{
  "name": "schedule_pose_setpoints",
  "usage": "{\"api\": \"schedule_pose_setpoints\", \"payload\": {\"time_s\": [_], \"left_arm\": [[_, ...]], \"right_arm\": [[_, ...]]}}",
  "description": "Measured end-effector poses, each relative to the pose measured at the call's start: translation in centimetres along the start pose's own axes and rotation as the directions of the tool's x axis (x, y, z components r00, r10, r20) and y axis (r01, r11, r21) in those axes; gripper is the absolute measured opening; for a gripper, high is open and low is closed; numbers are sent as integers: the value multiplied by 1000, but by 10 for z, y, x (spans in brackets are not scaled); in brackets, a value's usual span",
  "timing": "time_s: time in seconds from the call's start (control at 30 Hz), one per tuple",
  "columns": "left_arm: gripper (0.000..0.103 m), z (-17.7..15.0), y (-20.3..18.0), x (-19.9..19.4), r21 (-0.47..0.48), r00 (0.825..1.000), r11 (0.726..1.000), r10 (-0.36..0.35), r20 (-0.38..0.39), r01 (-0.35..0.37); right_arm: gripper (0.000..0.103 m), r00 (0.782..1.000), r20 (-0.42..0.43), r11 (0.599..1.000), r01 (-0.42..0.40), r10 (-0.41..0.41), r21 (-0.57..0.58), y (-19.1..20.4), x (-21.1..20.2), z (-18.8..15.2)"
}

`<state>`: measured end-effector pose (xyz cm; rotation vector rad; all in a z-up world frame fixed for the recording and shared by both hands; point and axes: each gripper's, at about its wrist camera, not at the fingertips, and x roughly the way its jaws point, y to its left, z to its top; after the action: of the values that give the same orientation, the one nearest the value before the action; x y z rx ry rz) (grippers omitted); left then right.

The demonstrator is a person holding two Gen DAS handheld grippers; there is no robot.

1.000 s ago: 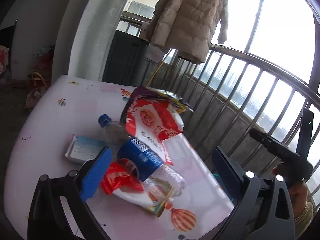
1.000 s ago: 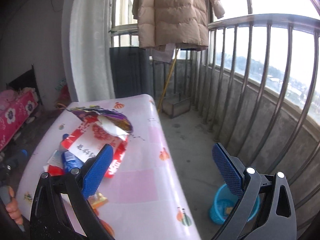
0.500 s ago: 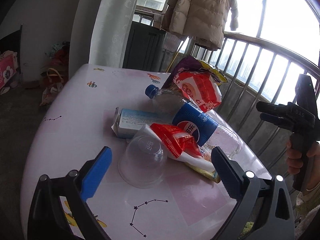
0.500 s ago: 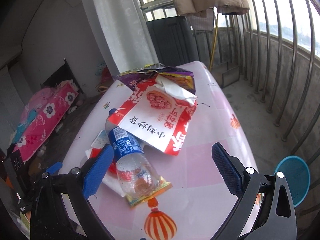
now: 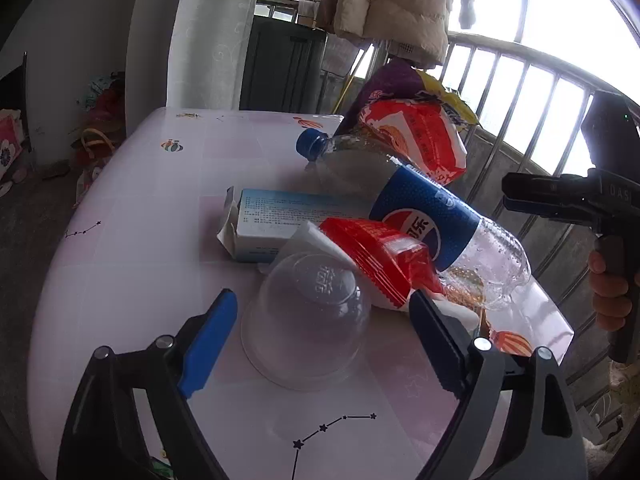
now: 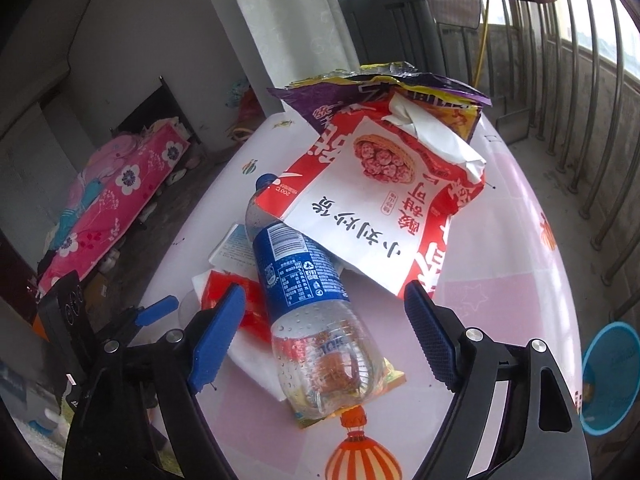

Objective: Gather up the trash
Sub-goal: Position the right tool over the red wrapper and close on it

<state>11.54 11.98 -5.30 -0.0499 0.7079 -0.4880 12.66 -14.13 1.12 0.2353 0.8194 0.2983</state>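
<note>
Left tongs [image 5: 322, 322] gaped around the upturned cup [image 5: 306, 314]; right tongs [image 6: 324, 320] gaped around the bottle [image 6: 308, 300].

Pink patterned table [image 5: 132, 200], metal balcony railing [image 5: 532, 92], hanging beige coat [image 5: 396, 4], bright daylight, floral bedding [image 6: 116, 200]

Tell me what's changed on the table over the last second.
Both tools came in over the trash pile. The left tool now straddles the upturned clear cup; the right tool frames the Pepsi bottle. Neither has gripped anything. The trash itself hasn't moved.
</note>
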Motion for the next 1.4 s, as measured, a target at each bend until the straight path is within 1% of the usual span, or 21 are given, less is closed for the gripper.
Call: {"api": "schedule_pose_setpoints", "payload": {"time_s": [0.07,0.2,0.3,0.4,0.43,0.53,0.7,0.83,0.97,1.2,1.4], "left_arm": [[80,-1,-1,5,16,1000,1000,10,-14,-10],[78,-1,-2,12,42,999,999,19,-26,-18],[77,-2,-1,16,45,999,999,4,-42,-3],[72,-3,-1,18,43,999,999,7,-50,-5],[67,-3,0,18,40,999,999,7,-51,-5],[67,-2,1,17,29,999,1000,2,-51,-1],[66,-3,3,11,18,998,1000,23,-52,-22],[66,-6,9,1,-5,997,999,51,-50,-52],[66,-11,22,-8,-45,994,995,92,-56,-94],[66,-13,44,-20,-98,988,983,149,-45,-153],[66,-12,54,-25,-131,985,977,165,-39,-169]], "right_arm": [[74,1000,-10,1000,-1,1,1,-1,4,0],[73,1000,-26,1000,-11,12,16,-4,12,-2],[71,999,-34,1000,-14,15,24,-6,14,-3],[70,999,-39,999,-18,19,28,-6,15,-4],[70,999,-39,999,-18,20,29,-6,14,-4],[69,999,-38,999,-22,23,33,-7,10,-6],[68,999,-23,999,-32,33,29,-6,2,-7],[67,999,-11,999,-41,41,16,-4,-5,-6],[64,998,-10,998,-59,59,-6,3,-7,-7],[57,994,-35,992,-108,106,-59,25,0,-8],[55,986,-98,982,-147,136,-117,51,20,-13]]}}
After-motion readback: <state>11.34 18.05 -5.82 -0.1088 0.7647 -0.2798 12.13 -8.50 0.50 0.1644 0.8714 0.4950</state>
